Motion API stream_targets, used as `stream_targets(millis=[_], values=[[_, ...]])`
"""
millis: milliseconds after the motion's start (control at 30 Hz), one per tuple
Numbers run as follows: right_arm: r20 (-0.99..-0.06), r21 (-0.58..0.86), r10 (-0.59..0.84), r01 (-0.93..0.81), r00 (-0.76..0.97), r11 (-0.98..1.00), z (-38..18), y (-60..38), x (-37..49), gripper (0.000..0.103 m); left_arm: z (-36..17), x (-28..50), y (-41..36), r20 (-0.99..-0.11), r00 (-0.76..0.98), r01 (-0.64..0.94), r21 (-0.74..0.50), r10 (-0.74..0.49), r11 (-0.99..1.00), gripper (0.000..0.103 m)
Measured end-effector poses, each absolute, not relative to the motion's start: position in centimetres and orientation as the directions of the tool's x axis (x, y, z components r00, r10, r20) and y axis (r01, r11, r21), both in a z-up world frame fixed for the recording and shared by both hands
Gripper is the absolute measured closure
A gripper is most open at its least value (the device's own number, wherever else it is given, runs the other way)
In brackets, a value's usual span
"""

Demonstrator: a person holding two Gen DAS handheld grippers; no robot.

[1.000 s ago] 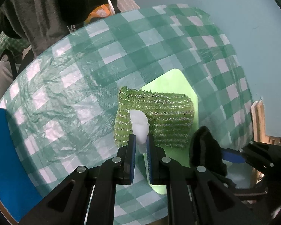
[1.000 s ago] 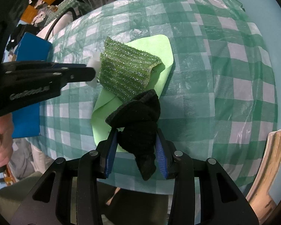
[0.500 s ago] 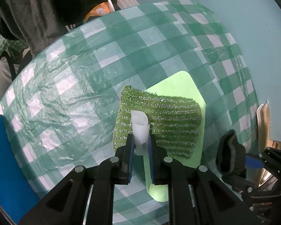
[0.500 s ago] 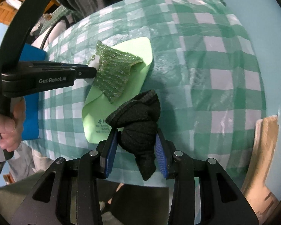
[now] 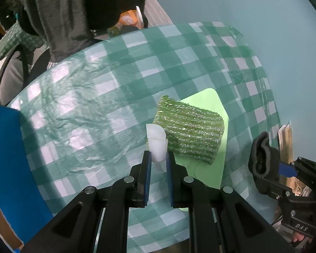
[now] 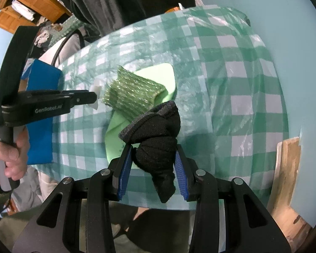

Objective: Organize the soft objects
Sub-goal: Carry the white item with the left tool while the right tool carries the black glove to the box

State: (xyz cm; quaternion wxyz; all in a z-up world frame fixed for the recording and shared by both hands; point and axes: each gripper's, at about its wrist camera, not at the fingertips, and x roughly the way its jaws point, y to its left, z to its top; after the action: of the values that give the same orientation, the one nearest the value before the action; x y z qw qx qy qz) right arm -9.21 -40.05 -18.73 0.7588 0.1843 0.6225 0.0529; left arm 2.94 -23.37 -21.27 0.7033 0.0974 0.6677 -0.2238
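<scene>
My left gripper (image 5: 158,158) is shut on a small white soft piece (image 5: 157,141), held above the checked tablecloth just left of a sparkly green scrubbing cloth (image 5: 189,130). The green cloth lies on a light green mat (image 5: 212,164). My right gripper (image 6: 153,158) is shut on a bunched black sock (image 6: 155,135), held in the air near the table's front edge. In the right wrist view the green cloth (image 6: 132,94), the mat (image 6: 162,73) and the left gripper (image 6: 92,98) with the white piece (image 6: 95,89) show at centre left. The right gripper with the sock (image 5: 261,156) shows at the right of the left wrist view.
The round table wears a green-and-white checked plastic cloth (image 5: 94,105). A blue flat object (image 6: 42,116) lies at its left edge. A person in dark clothes (image 5: 73,10) stands behind the table. A wooden board (image 6: 288,168) leans at the right by the pale blue wall.
Both grippers have drawn back from the green cloth, each keeping its object. The white piece now hangs left of the cloth instead of over it. The right gripper has moved further right.
</scene>
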Motion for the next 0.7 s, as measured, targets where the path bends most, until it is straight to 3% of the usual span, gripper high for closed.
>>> stream_targets(millis=[700], values=[[-0.911, 0.34, 0.333, -0.015, 0.241, 0.94, -14.5, -32.9, -5.0, 0.064, -16.3, 0.9, -13.4, -0.974, 0.107, 0.296, -0.16, -0.199, 0.942, 0.089]])
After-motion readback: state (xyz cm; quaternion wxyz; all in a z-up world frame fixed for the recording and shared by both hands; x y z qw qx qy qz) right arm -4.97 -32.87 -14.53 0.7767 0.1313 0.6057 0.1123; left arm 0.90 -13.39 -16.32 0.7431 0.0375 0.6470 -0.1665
